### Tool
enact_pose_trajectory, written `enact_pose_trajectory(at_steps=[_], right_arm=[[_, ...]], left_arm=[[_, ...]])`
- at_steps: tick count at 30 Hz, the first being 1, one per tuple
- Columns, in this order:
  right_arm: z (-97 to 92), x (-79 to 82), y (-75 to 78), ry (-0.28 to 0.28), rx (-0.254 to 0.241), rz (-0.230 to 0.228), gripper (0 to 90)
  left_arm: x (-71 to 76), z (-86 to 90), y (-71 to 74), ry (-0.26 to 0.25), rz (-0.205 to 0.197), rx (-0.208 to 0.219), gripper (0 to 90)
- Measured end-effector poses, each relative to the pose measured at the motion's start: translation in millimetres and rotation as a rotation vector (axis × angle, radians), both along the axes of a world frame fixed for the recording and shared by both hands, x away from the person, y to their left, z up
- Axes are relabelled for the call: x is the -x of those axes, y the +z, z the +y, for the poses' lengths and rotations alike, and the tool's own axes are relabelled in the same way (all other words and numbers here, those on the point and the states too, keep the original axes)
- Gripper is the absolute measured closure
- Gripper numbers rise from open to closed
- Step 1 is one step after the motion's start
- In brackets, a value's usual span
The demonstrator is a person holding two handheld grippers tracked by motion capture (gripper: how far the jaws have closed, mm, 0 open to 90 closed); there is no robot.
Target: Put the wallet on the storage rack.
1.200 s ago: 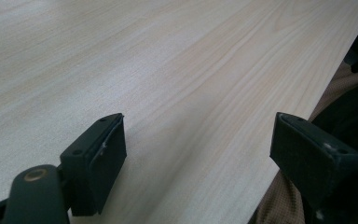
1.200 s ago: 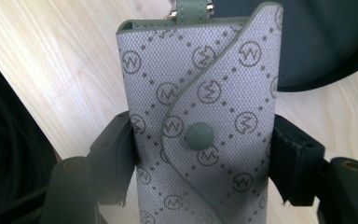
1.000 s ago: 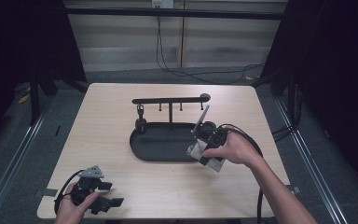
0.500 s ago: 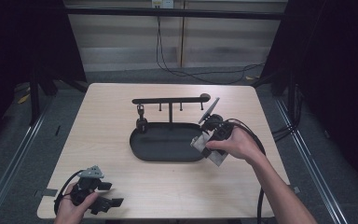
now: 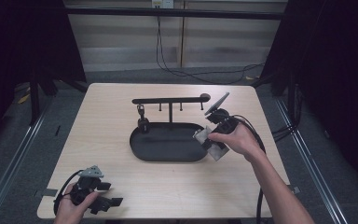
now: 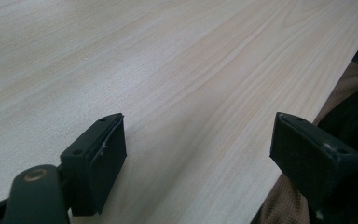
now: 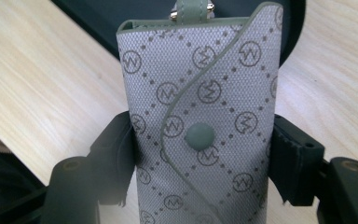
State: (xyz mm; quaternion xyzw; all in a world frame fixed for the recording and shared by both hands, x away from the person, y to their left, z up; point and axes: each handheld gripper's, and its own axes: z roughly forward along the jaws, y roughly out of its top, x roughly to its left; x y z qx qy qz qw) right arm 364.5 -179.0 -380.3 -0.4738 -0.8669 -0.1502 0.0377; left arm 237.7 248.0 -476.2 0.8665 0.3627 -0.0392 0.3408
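Observation:
A grey monogrammed key pouch [image 7: 200, 93] with a snap button stands upright between the jaws of my right gripper [image 7: 200, 154], which is shut on its sides. From above, the pouch [image 5: 217, 102] sticks up just right of the black bar's [image 5: 170, 100] rounded end, and the right gripper [image 5: 219, 115] sits at the right end of the black oval tray [image 5: 168, 147]. A small dark item [image 5: 141, 112] hangs from the bar's left part. My left gripper [image 5: 113, 201] rests near the table's front left corner, and its jaws [image 6: 200, 154] stand open over bare wood.
The bar stands on a post rising from the tray and carries short hooks [image 5: 181, 107]. The light wooden table [image 5: 102, 126] ends close to the left gripper at the front edge. Cables trail off the table's right side [image 5: 279, 133].
My right gripper has carried the pouch rightward and farther back, from over the tray's right end to beside the bar's right tip. The left gripper has stayed put.

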Motion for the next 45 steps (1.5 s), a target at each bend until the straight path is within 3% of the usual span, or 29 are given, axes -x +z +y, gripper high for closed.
enact_pose_trajectory(at_steps=[21, 35, 42, 45], right_arm=[[-11.5, -19.4, -23.7, -0.188, -0.141, -0.012, 32.2], [-6.2, -31.5, -44.7, -0.296, -0.213, -0.041, 32.2], [-2.1, -32.8, -51.2, -0.313, -0.262, -0.042, 32.2], [1.7, -34.1, -53.0, -0.321, -0.260, -0.032, 32.2]], left_arm=[[0.5, -0.1, 0.1, 0.003, 0.000, 0.001, 18.3], [0.6, 0.3, -0.4, 0.007, 0.002, 0.003, 18.3], [0.2, 1.6, -0.7, 0.027, 0.002, 0.006, 18.3], [0.5, 1.2, -0.5, 0.022, 0.003, 0.006, 18.3]])
